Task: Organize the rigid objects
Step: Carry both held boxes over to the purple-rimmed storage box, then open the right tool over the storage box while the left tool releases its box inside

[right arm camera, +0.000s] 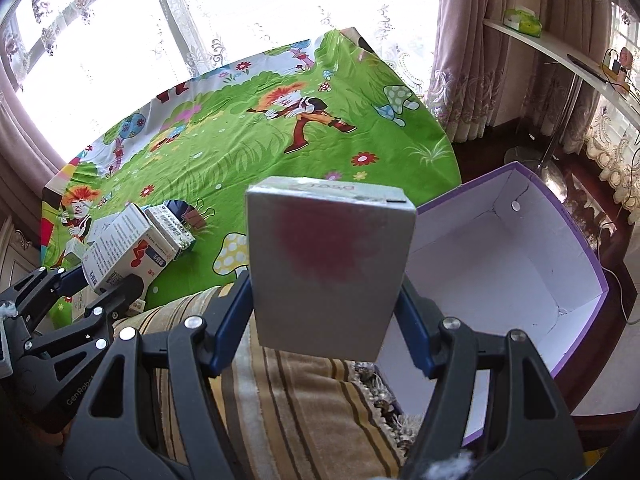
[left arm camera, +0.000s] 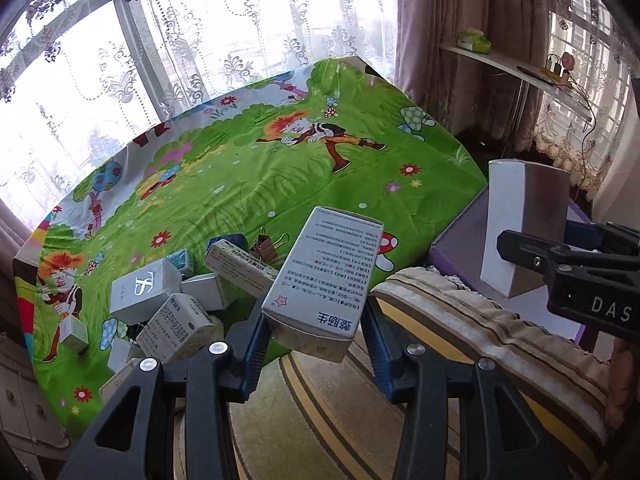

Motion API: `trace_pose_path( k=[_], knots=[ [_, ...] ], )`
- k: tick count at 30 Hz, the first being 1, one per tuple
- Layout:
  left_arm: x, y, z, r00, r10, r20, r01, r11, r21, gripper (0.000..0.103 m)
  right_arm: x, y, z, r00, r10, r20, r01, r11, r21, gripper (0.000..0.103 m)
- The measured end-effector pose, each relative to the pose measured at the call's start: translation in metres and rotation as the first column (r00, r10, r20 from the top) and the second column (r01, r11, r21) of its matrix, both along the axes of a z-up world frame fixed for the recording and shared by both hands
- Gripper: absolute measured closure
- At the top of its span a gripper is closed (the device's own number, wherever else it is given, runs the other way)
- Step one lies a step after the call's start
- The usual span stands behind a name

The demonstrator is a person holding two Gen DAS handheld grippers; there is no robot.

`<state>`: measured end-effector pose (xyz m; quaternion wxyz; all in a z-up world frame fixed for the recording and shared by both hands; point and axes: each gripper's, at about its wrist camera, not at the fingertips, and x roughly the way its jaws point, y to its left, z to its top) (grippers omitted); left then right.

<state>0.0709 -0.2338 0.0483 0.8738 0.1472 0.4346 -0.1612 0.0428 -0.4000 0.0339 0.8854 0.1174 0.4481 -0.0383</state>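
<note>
My left gripper (left arm camera: 316,312) is shut on a white medicine box (left arm camera: 328,268) printed with small text, held in the air over the near edge of the green cartoon cloth (left arm camera: 280,184). In the right wrist view the same box (right arm camera: 120,252) shows at the left, in the left gripper (right arm camera: 100,284). My right gripper (right arm camera: 326,300) is shut on a silver box (right arm camera: 332,256) with a red blotch, just left of the open purple box (right arm camera: 500,264). The left wrist view shows that silver box (left arm camera: 524,236) at the right, above the purple box (left arm camera: 460,248), in the right gripper (left arm camera: 532,256).
A pile of small cartons (left arm camera: 176,300) and binder clips (left arm camera: 266,246) lies on the cloth's near left. A striped cushion (left arm camera: 480,320) sits between the cloth and the purple box. Lace curtains and a shelf (left arm camera: 516,68) stand behind.
</note>
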Motion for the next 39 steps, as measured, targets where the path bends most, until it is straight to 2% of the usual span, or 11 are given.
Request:
trace_pose_path(
  k=[12, 22, 27, 32, 39],
  knots=[
    [-0.010, -0.067, -0.011, 0.987, -0.143, -0.073, 0.143, 0.990, -0.012, 0.057, -0.021, -0.057, -0.012, 0.994, -0.092, -0.051, 0.091, 0.996, -0.018, 0.032],
    [-0.008, -0.100, -0.023, 0.970, -0.208, -0.126, 0.208, 0.978, -0.011, 0.057, -0.027, -0.089, -0.031, 0.983, -0.144, -0.111, 0.141, 0.989, -0.030, 0.032],
    [0.000, -0.108, -0.027, 0.959, -0.226, -0.169, 0.215, 0.973, -0.084, 0.057, -0.029, -0.099, -0.037, 0.978, -0.169, -0.121, 0.166, 0.985, -0.036, 0.032],
    [0.008, -0.107, -0.024, 0.947, -0.251, -0.202, 0.206, 0.954, -0.219, 0.055, -0.028, -0.101, -0.039, 0.978, -0.172, -0.119, 0.168, 0.985, -0.040, 0.031],
    [0.009, -0.105, -0.020, 0.947, -0.250, -0.202, 0.196, 0.947, -0.255, 0.048, -0.028, -0.101, -0.037, 0.978, -0.175, -0.114, 0.171, 0.984, -0.049, 0.031]
  ],
)
